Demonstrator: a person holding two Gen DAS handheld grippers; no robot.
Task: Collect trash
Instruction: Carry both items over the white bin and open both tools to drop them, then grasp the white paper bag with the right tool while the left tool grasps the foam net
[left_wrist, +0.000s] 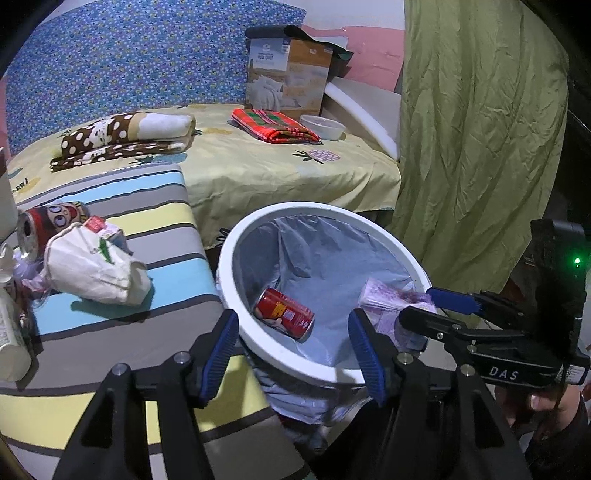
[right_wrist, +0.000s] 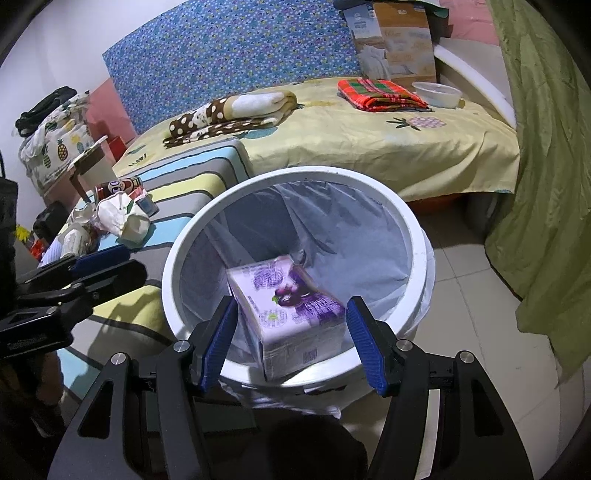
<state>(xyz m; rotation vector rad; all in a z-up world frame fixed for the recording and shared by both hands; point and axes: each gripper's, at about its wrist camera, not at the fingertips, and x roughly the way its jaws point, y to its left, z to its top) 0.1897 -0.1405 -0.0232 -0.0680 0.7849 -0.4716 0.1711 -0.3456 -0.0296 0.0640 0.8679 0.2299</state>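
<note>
A white trash bin (left_wrist: 229, 243) lined with a clear bag stands by the striped cushion; a red can (left_wrist: 284, 314) lies inside. My left gripper (left_wrist: 293, 343) is open and empty over the bin's near rim. My right gripper (right_wrist: 291, 332) is open above the bin (right_wrist: 417, 236), and a purple carton (right_wrist: 291, 302) sits blurred between its fingers, apart from the right pad. The carton (left_wrist: 391, 299) also shows in the left wrist view, beside the right gripper's blue fingertips (left_wrist: 454, 299). A crumpled white bag (left_wrist: 96, 266) and a cartoon can (left_wrist: 51, 221) lie on the cushion.
The striped cushion (left_wrist: 122, 206) is left of the bin, with a white bottle (left_wrist: 11, 332) at its left edge. A bed (left_wrist: 266, 173) behind holds folded blankets, a red plaid cloth (left_wrist: 273, 125), a plastic tub (left_wrist: 323, 125) and a box. A green curtain (left_wrist: 480, 147) hangs right.
</note>
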